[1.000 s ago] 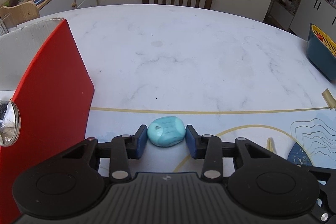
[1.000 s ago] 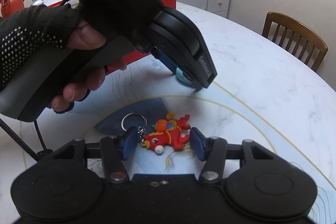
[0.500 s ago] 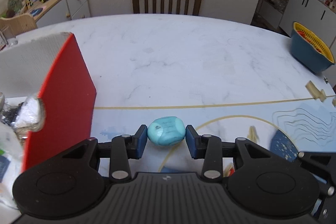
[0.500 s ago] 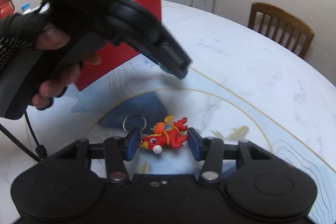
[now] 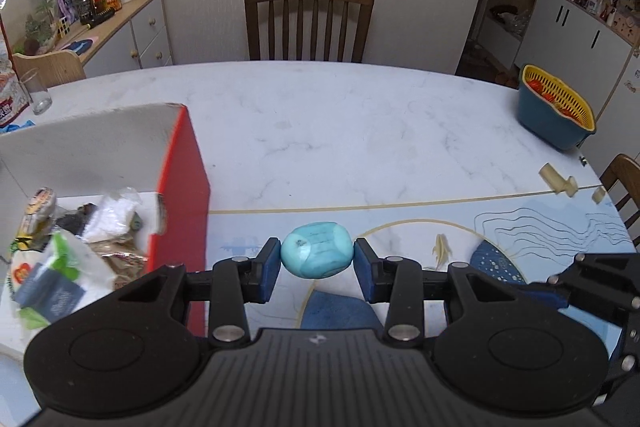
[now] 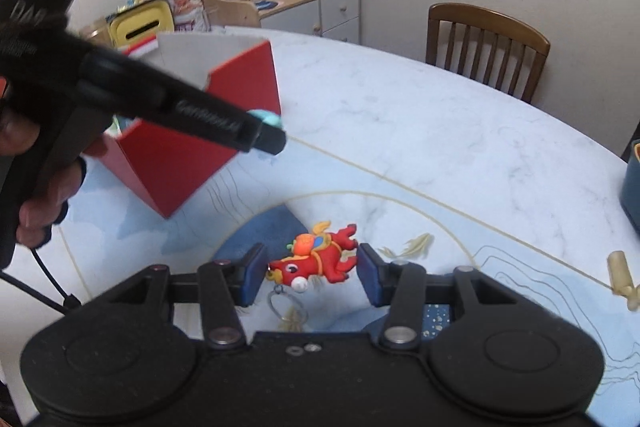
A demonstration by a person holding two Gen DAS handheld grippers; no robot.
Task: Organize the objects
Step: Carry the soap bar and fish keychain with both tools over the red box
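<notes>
The turquoise rounded object [image 5: 317,249] is pinched between the two blue pads of the left gripper [image 5: 316,263], held above the table [image 5: 360,131] just beside the upper right corner of the red box [image 5: 188,179]. The box stands open-topped near the table's left edge and contains mixed packets. In the right wrist view the left gripper [image 6: 269,131] appears in front of the box's red wall [image 6: 180,163], with the turquoise object [image 6: 266,116] showing at its tip. The right gripper [image 6: 310,273] has its pads closed in around the red dragon keychain [image 6: 318,259], the left pad touching its head; contact on the right pad cannot be confirmed. The metal key ring [image 6: 284,303] hangs below the figure.
</notes>
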